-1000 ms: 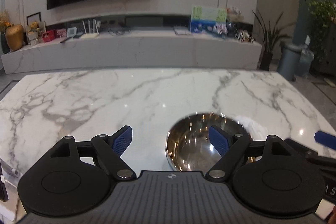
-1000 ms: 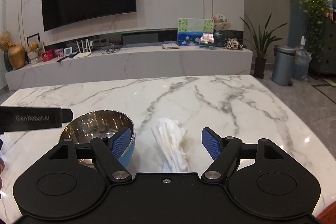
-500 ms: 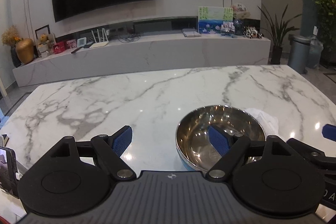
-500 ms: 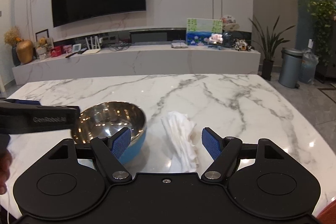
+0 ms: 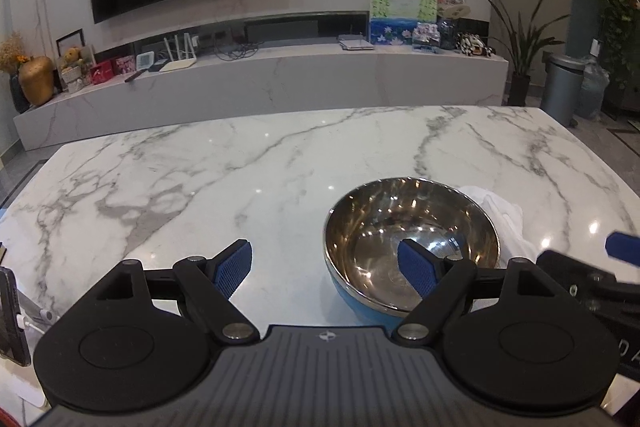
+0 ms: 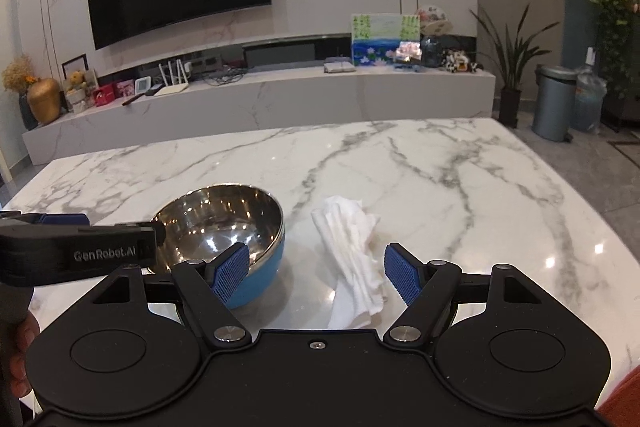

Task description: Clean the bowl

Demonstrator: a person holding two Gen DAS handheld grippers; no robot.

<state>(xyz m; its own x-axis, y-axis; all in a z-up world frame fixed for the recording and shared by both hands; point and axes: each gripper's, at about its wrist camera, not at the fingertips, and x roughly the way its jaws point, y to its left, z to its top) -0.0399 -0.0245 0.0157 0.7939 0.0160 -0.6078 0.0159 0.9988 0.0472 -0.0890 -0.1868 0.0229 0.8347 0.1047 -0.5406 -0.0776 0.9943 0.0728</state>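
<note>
A steel bowl (image 5: 412,243) with a blue outside (image 6: 264,275) stands upright on the white marble table (image 5: 240,179). My left gripper (image 5: 325,267) is open; its right pad hangs over the bowl's inside, its left pad over bare table. A crumpled white cloth (image 6: 352,251) lies just right of the bowl, partly hidden behind it in the left wrist view (image 5: 500,215). My right gripper (image 6: 316,275) is open above the table, the cloth's near end between its fingers, untouched. The left tool's black housing (image 6: 76,253) reaches in over the bowl's left rim.
A phone on a white cable (image 5: 12,315) stands at the table's near left edge. The table's right edge (image 6: 592,227) drops to a grey floor with a bin (image 6: 554,103). A long marble console (image 6: 260,103) runs behind the table. A hand (image 6: 20,347) holds the left tool.
Both views have shifted a little, so bowl and cloth sit slightly higher and further right in frame. Both grippers stayed open and nothing was taken hold of.
</note>
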